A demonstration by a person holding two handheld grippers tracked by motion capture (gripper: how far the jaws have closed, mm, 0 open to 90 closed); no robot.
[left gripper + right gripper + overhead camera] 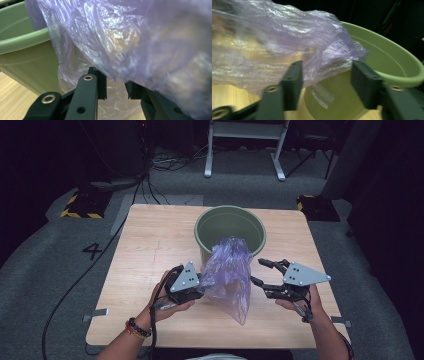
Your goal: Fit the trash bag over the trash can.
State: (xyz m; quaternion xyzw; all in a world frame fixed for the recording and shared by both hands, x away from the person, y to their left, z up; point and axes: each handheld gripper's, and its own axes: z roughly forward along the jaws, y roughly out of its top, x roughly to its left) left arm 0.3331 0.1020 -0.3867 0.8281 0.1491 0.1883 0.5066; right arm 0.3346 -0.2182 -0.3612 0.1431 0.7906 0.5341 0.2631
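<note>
A crumpled purple plastic bag (230,275) leans from the table up over the near rim of a green bucket (230,211). My left gripper (200,285) is at the bag's left side, and in the left gripper view (116,87) its jaws stand close together with bag film (125,37) pinched between them. My right gripper (256,271) is just right of the bag with its jaws spread. In the right gripper view (327,75) the bag (274,37) billows above and beyond the jaws, with nothing pressed between them. The bucket (392,65) stands right behind.
The wooden table (150,245) has bare room left of the bucket and along the front edge. Around it lies grey floor with cables, yellow-black marked blocks and a white frame at the back. A label sits on the bucket's wall (320,96).
</note>
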